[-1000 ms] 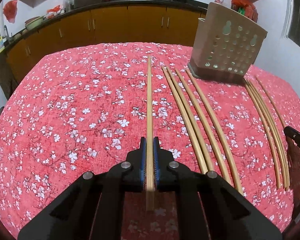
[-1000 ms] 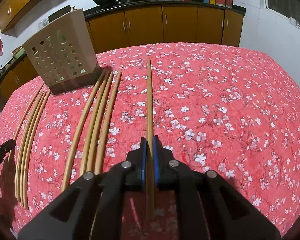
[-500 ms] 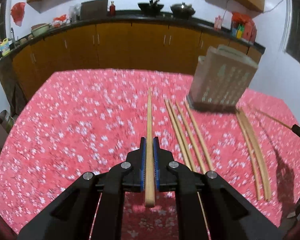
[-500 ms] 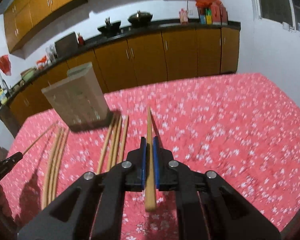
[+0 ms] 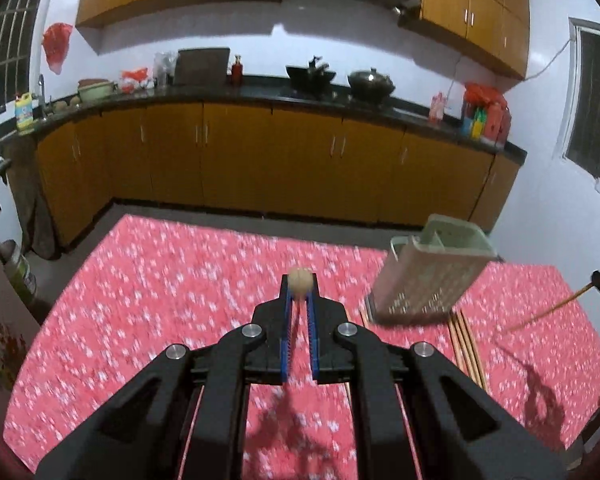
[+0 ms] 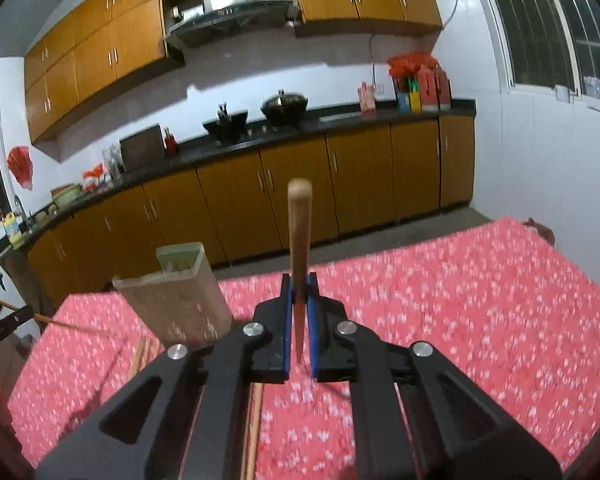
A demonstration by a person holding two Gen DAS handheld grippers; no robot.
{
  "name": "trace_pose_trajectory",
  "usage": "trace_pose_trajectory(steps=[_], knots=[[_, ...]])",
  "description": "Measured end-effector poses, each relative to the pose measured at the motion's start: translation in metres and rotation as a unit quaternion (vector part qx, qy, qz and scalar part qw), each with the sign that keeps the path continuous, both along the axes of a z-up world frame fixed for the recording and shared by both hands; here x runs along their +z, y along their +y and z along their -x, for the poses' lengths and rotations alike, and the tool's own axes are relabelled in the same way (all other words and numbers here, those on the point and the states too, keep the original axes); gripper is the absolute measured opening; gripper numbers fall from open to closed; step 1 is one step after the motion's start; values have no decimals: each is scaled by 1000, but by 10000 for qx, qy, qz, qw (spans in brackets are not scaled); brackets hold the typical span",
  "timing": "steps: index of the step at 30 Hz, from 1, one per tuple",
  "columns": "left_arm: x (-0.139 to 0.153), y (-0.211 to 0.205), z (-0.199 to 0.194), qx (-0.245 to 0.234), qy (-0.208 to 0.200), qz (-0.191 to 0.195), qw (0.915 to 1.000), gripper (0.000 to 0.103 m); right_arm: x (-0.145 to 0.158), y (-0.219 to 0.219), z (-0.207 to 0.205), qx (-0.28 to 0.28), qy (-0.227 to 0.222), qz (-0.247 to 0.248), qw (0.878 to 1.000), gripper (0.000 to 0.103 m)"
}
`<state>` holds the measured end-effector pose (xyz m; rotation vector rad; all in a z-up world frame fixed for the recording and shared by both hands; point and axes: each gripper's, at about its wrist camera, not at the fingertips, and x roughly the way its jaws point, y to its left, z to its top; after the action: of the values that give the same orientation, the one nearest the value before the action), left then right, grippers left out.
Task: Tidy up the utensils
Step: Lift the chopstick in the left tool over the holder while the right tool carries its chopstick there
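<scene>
My left gripper (image 5: 299,294) is clamped on a chopstick (image 5: 299,280), which points nearly straight at the lens, so only its rounded end shows between the blue pads (image 5: 286,332). My right gripper (image 6: 299,292) is closed on a second chopstick (image 6: 299,236), which stands upward from the jaws, tip above the pads. Both are raised above the red floral tablecloth (image 5: 160,300). The perforated utensil holder (image 5: 428,276) stands on the cloth to the right of the left gripper. More chopsticks (image 5: 464,340) lie on the cloth at its base; motion blur hides their count. In the left view, the right-hand chopstick appears as a thin slanted line, probably.
</scene>
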<state>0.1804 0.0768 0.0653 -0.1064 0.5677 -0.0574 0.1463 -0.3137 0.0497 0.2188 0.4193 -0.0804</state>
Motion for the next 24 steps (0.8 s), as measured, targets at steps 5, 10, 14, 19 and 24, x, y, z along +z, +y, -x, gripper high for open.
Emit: trace_pose_trajectory(steps=[5, 10, 14, 19, 24], knots=[[29, 3, -10, 131, -235, -10, 9996, 7, 44, 1, -5, 104, -507, -71, 9986, 8], [69, -7, -13, 106, -680, 10, 9976, 7, 90, 6, -5, 306, -1122, -294, 9928, 8], [105, -23, -10, 0, -1204, 182, 9926, 7, 116, 20, -9, 555, -1481, -319, 9869, 8], [132, -43, -5, 44, -1845, 423, 9819, 7, 115, 39, -23, 852, -1429, -260, 9857, 8], [135, -60, -8, 59, -2185, 671, 9735, 7, 99, 53, -44, 1023, -1159, -257, 9876, 8]])
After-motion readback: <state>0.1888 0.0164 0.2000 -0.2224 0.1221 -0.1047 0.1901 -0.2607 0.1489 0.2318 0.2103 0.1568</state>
